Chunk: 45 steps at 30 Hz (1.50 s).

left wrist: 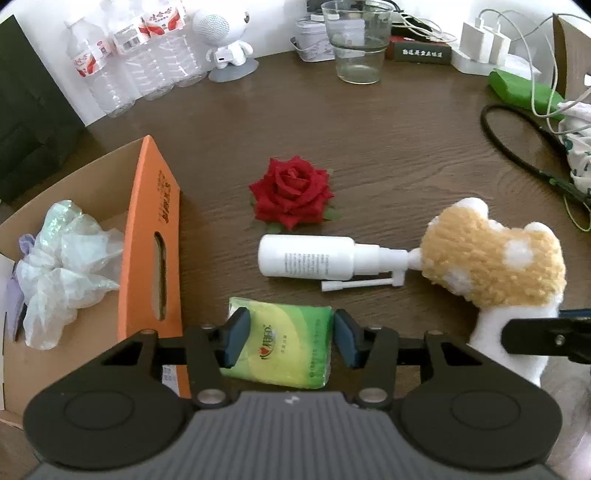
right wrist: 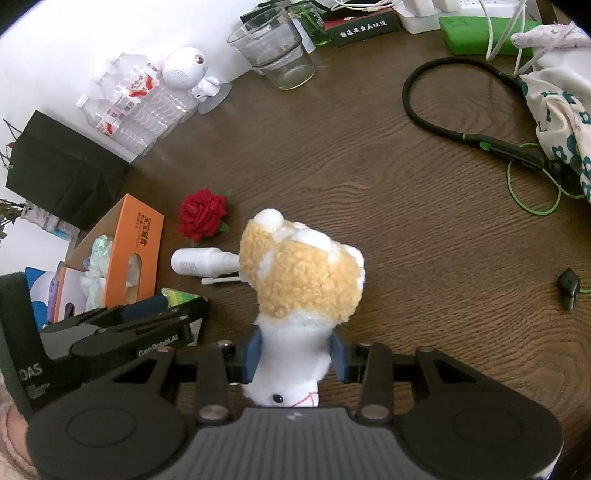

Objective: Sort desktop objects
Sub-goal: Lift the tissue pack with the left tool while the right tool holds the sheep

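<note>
My left gripper [left wrist: 290,338] is shut on a green tissue pack [left wrist: 284,347], its blue pads pressing the pack's two sides, just right of the orange cardboard box [left wrist: 153,240]. My right gripper [right wrist: 295,354] is shut on a tan-and-white plush toy [right wrist: 303,280], which also shows at the right of the left wrist view [left wrist: 491,266]. A red rose [left wrist: 291,192] and a white spray bottle [left wrist: 314,256] lie on the brown table ahead of the tissue pack; both also show in the right wrist view, the rose [right wrist: 202,214] and the bottle [right wrist: 199,261].
The orange box holds crumpled clear plastic [left wrist: 62,258]. At the back stand water bottles [left wrist: 129,62], a white robot figure [left wrist: 223,40] and a glass cup [left wrist: 356,40]. A black cable loop [right wrist: 443,107], a green pouch [right wrist: 476,31] and a floral cloth [right wrist: 561,107] lie at the right.
</note>
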Available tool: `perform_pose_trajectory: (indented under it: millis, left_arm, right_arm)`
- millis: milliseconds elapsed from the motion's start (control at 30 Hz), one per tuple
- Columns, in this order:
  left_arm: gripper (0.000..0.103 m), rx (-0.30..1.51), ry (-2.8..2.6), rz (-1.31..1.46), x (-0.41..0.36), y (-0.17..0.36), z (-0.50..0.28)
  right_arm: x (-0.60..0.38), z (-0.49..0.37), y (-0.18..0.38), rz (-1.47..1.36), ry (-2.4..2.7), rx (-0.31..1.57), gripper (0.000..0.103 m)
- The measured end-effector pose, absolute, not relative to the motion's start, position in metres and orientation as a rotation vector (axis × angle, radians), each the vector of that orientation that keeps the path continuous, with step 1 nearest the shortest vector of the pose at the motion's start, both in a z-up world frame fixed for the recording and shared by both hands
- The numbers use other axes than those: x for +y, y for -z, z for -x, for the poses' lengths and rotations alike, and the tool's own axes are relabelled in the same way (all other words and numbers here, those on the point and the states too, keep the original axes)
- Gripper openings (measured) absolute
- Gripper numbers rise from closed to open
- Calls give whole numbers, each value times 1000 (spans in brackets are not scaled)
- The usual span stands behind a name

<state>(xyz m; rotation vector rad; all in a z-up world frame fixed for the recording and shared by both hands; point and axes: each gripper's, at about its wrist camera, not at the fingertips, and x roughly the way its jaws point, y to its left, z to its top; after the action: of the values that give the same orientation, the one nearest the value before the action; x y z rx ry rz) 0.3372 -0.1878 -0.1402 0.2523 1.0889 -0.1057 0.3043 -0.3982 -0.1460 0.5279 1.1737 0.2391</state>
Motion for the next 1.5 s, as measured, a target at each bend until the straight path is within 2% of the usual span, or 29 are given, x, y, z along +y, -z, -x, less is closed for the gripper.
perform_pose_trajectory:
  millis: [133, 333, 400, 433, 767, 933, 1033, 1200, 1267, 1500]
  left_arm:
    - [75, 1064, 60, -234, -183, 137, -341]
    - [81, 1119, 49, -250, -185, 145, -348]
    - [80, 1129, 69, -244, -187, 146, -346]
    - [63, 1133, 83, -233, -187, 146, -346]
    - [62, 1142, 178, -205, -194, 143, -333]
    - [70, 1154, 156, -200, -194, 143, -334]
    - [71, 1163, 164, -196, -194, 143, -334]
    - [64, 1194, 177, -154, -186, 151, -334]
    - [63, 1189, 194, -139, -185, 148, -331]
    - [62, 1164, 221, -104, -181, 135, -319]
  right_arm:
    - [-400, -306, 146, -526, -243, 1174, 38]
    - [-400, -306, 147, -532, -245, 1176, 38]
    - [-401, -307, 147, -535, -245, 1176, 38]
    - [-401, -307, 148, -537, -246, 1176, 38]
    - [-400, -307, 148, -540, -246, 1174, 39]
    - [-400, -307, 149, -540, -247, 1175, 39]
    - [-400, -307, 149, -541, -245, 1178, 40]
    - [-401, -307, 150, -546, -242, 1182, 41]
    - [-401, -306, 150, -548, -241, 1180, 38]
    - [-396, -297, 138, -517, -243, 1157, 35]
